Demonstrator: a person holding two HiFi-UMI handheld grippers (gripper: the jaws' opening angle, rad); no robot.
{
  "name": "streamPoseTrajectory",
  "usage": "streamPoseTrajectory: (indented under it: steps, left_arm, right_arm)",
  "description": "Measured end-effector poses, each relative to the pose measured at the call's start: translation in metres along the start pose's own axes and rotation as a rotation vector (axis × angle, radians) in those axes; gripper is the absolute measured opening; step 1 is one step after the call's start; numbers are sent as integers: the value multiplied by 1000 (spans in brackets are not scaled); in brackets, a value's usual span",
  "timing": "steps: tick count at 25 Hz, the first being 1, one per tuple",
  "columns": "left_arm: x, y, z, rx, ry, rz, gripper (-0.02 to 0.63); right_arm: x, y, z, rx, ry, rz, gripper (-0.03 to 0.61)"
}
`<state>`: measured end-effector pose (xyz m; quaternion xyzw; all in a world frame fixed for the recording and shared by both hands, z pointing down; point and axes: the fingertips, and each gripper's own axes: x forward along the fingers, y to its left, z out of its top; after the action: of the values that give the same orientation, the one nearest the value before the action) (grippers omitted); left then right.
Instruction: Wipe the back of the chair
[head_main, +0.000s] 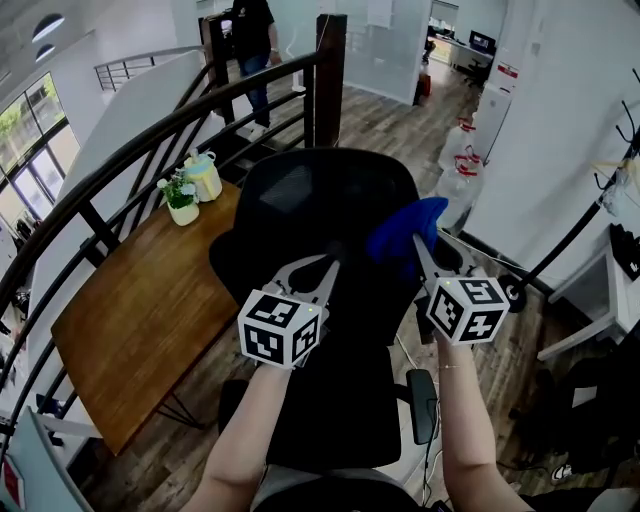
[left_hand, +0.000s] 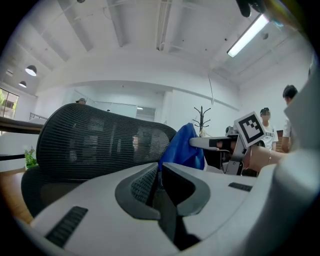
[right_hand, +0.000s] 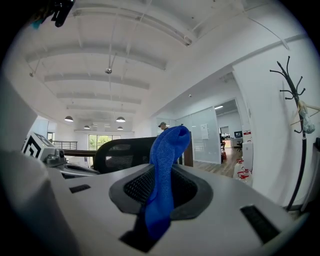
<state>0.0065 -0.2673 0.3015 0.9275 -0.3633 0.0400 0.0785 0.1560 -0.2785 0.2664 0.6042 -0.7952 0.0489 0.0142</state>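
While the right gripper (head_main: 421, 247) is clenched on a blue cloth (head_main: 408, 228), the cloth's free end sticks up past the jaws and sits at the upper right edge of the chair back (head_main: 300, 195). Can't tell from either view if it actually touches the mesh. Left gripper (head_main: 331, 264) has its jaws closed together with nothing between them, and hangs over the middle of the back, near the right one. Chair is black mesh, with a wooden surface (head_main: 140, 300) off to its left.

Judging by this, the wiping is at its start, and only the top corner is in reach of the cloth. To do it well:
- Lay the loose end flat on the mesh rather than poking with the tip.
- Sweep side to side from the top rim down, with overlapping passes.
- Keep the clench firm so the cloth doesn't drag out.
- Keep the hard jaw tips off the mesh.

The chair will likely swivel or roll under pressure — the empty left gripper could brace the rim.
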Motion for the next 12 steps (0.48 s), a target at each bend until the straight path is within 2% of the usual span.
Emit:
streamPoseTrajectory:
  steps: [5, 12]
  left_arm:
    - [-20, 12, -6, 0, 4, 22, 32]
    - [-61, 45, -22, -17, 22, 113, 32]
  right_arm:
    - [-5, 40, 1, 47, -32, 89, 91]
    - [13, 113, -24, 50, 10, 217, 91]
